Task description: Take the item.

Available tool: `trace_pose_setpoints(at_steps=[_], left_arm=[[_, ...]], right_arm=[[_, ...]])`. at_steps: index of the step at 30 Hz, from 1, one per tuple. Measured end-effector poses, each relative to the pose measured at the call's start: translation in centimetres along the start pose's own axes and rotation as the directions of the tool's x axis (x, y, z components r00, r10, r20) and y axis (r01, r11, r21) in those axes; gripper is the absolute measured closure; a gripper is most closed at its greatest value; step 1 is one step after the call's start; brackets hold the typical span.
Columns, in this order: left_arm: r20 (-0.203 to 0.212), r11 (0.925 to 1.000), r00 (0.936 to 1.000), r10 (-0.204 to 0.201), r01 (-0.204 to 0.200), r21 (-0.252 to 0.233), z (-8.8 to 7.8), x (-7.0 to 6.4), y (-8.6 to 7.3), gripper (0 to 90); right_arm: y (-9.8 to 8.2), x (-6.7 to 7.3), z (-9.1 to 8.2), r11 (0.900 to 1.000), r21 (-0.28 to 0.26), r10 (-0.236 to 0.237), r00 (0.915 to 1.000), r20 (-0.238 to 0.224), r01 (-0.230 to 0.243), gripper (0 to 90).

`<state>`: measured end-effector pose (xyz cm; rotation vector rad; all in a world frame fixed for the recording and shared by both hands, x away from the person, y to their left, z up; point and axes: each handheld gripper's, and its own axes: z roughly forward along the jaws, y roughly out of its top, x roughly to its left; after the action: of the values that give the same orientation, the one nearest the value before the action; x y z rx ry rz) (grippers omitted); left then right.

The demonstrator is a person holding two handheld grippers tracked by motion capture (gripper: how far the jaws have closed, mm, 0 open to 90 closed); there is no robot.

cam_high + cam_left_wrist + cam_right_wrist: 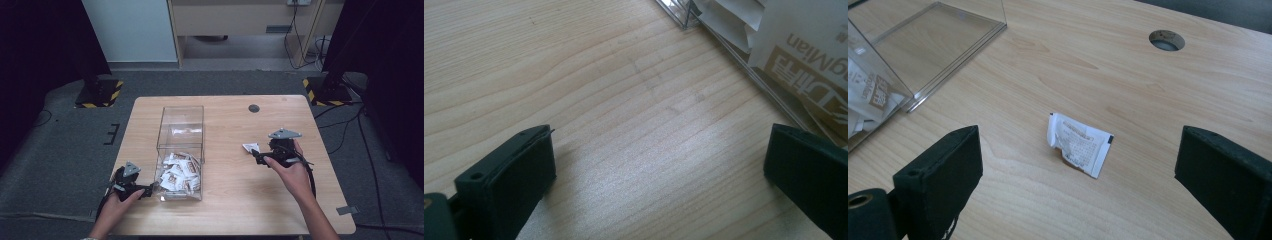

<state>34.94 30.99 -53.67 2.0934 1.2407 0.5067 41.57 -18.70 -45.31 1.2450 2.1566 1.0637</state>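
Observation:
A clear plastic box [180, 134] stands on the wooden table [235, 200], its near half heaped with several white and brown sachets [179, 175]. One loose white sachet [1079, 144] lies flat on the table right of the box, also seen from above as the sachet [250, 147]. My right gripper [1078, 180] is open just short of it, with the sachet lying beyond the jaws and untouched; from above the right gripper [259, 156] sits beside it. My left gripper [659, 170] is open over bare wood at the box's near left corner; the high view has the left gripper [149, 190] there.
A round cable hole [254, 108] sits in the table near its far edge. The box wall [744, 55] with sachets pressed against it stands close to my left gripper's right jaw. Black stands with striped bases [99, 93] flank the table on the floor.

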Motion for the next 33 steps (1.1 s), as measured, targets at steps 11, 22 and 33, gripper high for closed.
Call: trace_pose_setpoints(at_steps=[11, 22, 33], left_arm=[[0.0, 1.0, 1.0, 0.0, 0.0, 0.0, 0.0, 0.0, 0.0, 0.0], [0.0, 1.0, 1.0, 0.0, 0.0, 0.0, 0.0, 0.0, 0.0, 0.0], [0.0, 1.0, 1.0, 0.0, 0.0, 0.0, 0.0, 0.0, 0.0, 0.0]], right_arm=[[-2.9, 0.5, 0.0, 1.0, 0.03, 0.006, 1.0, -0.006, -0.005, 6.1], [-5.9, 0.9, 0.2, 0.997, 0.076, 0.016, 0.9997, -0.017, -0.015, 6.2], [-8.1, 0.8, 0.3, 0.994, 0.096, 0.048, 0.9987, -0.019, -0.046, 5.8]])
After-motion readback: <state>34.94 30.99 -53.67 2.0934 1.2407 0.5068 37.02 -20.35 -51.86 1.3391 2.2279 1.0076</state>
